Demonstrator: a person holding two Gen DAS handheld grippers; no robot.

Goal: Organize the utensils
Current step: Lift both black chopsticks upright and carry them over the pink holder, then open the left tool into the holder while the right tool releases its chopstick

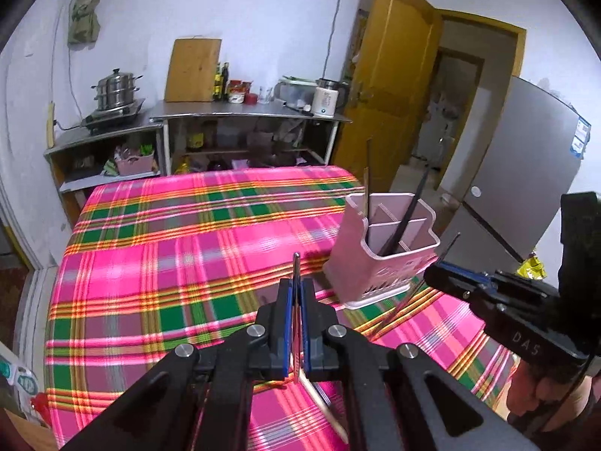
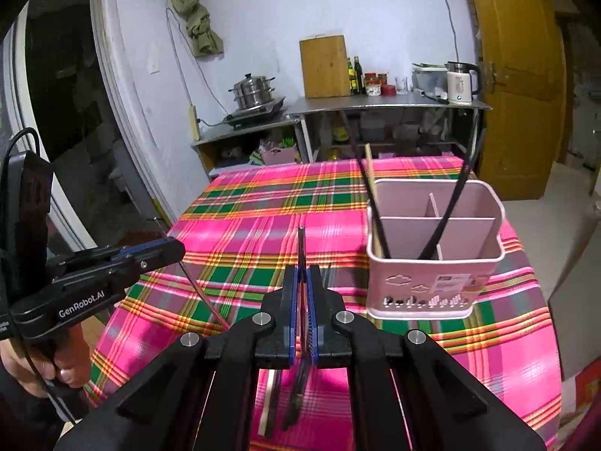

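A pink divided utensil holder (image 1: 360, 248) (image 2: 424, 274) stands on the plaid-clothed table (image 1: 169, 244) and holds black chopsticks (image 2: 447, 218) and a wooden one (image 2: 370, 173). My left gripper (image 1: 296, 285) is shut on a thin chopstick (image 1: 296, 267) that pokes up past the pads, left of the holder. In the right wrist view that gripper (image 2: 178, 248) shows at the left, its stick slanting down. My right gripper (image 2: 302, 270) is shut on a dark chopstick (image 2: 301, 244), left of and nearer than the holder; it also shows in the left wrist view (image 1: 432, 274). More sticks (image 2: 270, 406) lie below it.
A steel counter (image 2: 375, 103) behind the table carries a steamer pot (image 2: 253, 92), a cutting board (image 2: 325, 65), bottles and a kettle (image 2: 460, 82). A yellow door (image 1: 390, 75) and a grey fridge (image 1: 526, 173) stand to the right. A person's hand (image 2: 41, 368) holds the left gripper.
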